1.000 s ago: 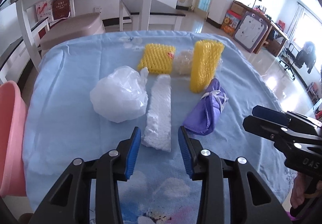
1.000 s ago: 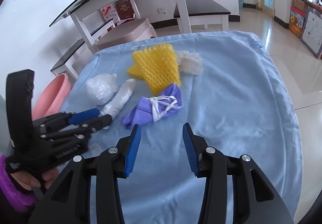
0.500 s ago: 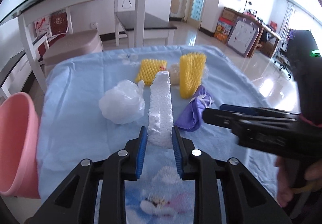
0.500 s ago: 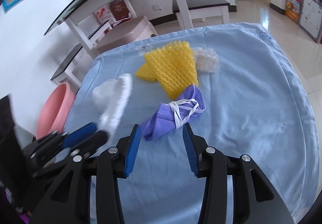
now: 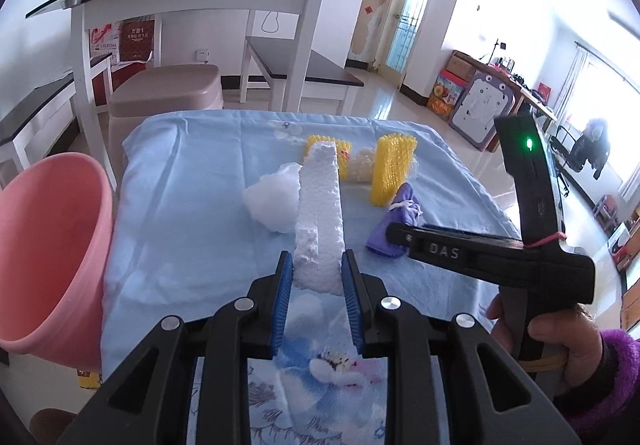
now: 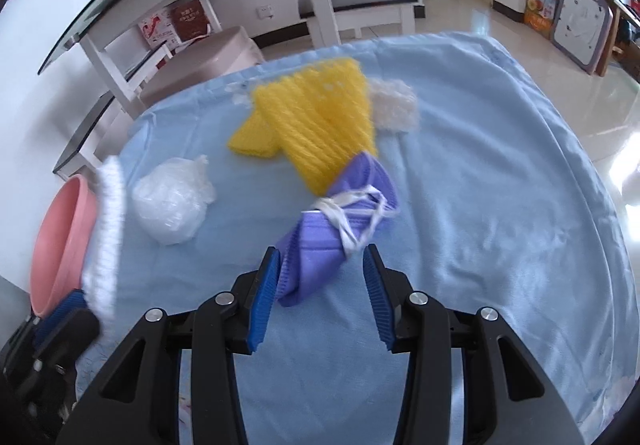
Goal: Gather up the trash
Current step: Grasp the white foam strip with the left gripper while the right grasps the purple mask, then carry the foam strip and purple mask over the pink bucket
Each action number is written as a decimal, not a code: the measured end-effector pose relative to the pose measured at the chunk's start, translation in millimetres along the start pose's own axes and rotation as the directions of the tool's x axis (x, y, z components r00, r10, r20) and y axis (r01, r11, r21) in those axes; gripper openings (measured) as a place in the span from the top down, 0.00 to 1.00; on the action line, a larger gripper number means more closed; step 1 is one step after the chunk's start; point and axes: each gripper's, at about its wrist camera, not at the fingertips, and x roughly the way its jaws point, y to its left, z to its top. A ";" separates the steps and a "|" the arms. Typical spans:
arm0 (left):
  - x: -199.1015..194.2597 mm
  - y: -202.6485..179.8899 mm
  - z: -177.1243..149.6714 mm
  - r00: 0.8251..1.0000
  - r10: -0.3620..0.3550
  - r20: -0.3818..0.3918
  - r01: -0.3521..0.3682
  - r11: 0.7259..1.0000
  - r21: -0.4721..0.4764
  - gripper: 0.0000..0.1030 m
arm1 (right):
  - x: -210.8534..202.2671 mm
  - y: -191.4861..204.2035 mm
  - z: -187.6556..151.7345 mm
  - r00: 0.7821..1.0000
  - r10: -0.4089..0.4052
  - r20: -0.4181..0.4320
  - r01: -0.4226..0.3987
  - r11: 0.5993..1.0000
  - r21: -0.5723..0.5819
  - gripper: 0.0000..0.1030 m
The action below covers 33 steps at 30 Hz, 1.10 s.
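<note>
Left hand-held gripper (image 5: 317, 277) clamps a white foam strip (image 5: 320, 213), raised off the blue-clothed surface (image 5: 192, 229) near the pink bucket (image 5: 48, 245). Right hand-held gripper (image 6: 320, 285) part-open, pads straddling the purple mask (image 6: 336, 233) lying on the cloth, not pressing it.

White foam strip (image 5: 320, 213), purple mask (image 6: 340, 221), pink basin (image 5: 48, 245)

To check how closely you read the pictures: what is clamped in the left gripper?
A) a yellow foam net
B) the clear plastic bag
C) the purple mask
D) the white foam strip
D: the left gripper has its blue pads pressed on the near end of the white foam strip, which sticks out ahead of it.
</note>
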 end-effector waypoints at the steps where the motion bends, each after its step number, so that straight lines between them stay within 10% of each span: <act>1: -1.1 0.8 -1.0 1.000 0.000 0.002 0.000 1.000 -0.003 0.77 | -0.2 -3.7 -0.5 1.000 0.006 -0.002 -0.006 1.000 0.005 0.57; 8: -8.3 4.4 -4.4 1.000 -0.009 0.017 0.009 1.000 -0.017 0.77 | -15.0 -18.3 -5.9 1.000 0.008 0.018 -0.007 0.999 -0.033 0.91; 33: -49.0 0.1 2.3 0.989 0.048 0.142 -0.047 0.999 -0.011 0.77 | -95.7 12.0 -11.4 0.959 0.202 0.197 -0.155 0.961 -0.228 0.94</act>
